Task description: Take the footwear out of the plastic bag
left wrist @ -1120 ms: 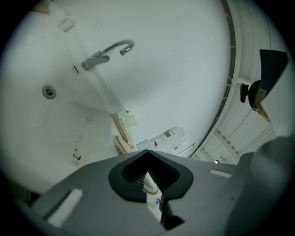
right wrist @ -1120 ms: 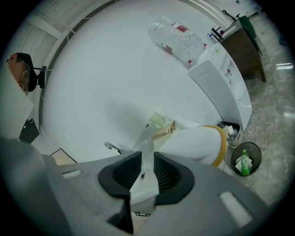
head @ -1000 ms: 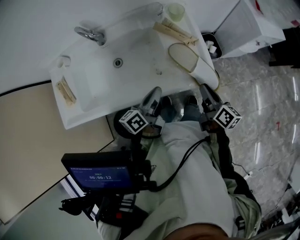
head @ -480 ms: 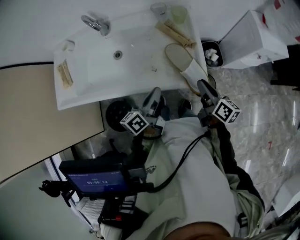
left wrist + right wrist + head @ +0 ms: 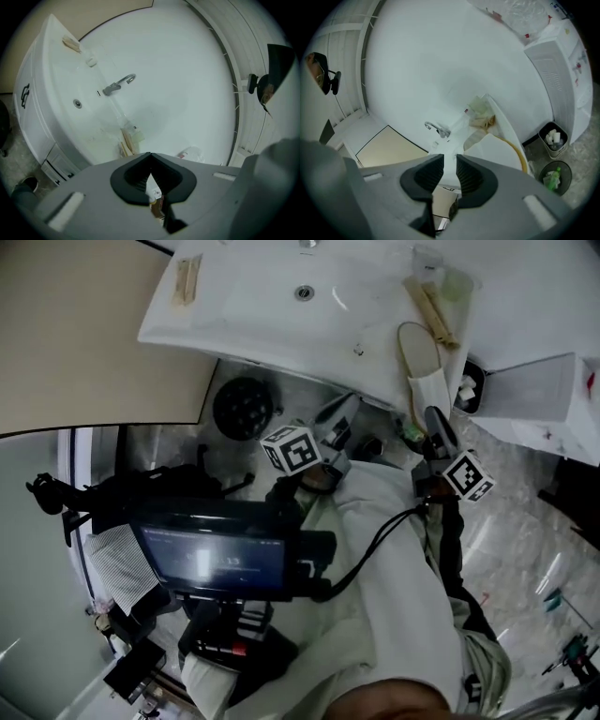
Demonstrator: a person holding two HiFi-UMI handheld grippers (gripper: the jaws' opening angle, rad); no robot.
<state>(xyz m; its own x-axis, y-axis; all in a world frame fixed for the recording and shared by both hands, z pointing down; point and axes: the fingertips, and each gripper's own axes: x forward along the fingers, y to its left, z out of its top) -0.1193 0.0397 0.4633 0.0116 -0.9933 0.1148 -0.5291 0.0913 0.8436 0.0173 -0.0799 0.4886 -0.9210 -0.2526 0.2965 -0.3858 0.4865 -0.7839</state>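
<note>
Head view: slipper (image 5: 418, 360) lies front-to-back on the sink (image 5: 253, 310); left claw (image 5: 343, 411) closed, right claw (image 5: 435, 416) ajar, both empty.

Your head view is dim and evenly lit; pale streaks of glare cross the glossy marble floor (image 5: 539, 549), and the lit rectangular screen (image 5: 211, 559) is smeared. Both gripper views bow strongly, with black corners.

Head view steep overhead; both gripper views near-level — all share sink (image 5: 253, 307).
</note>
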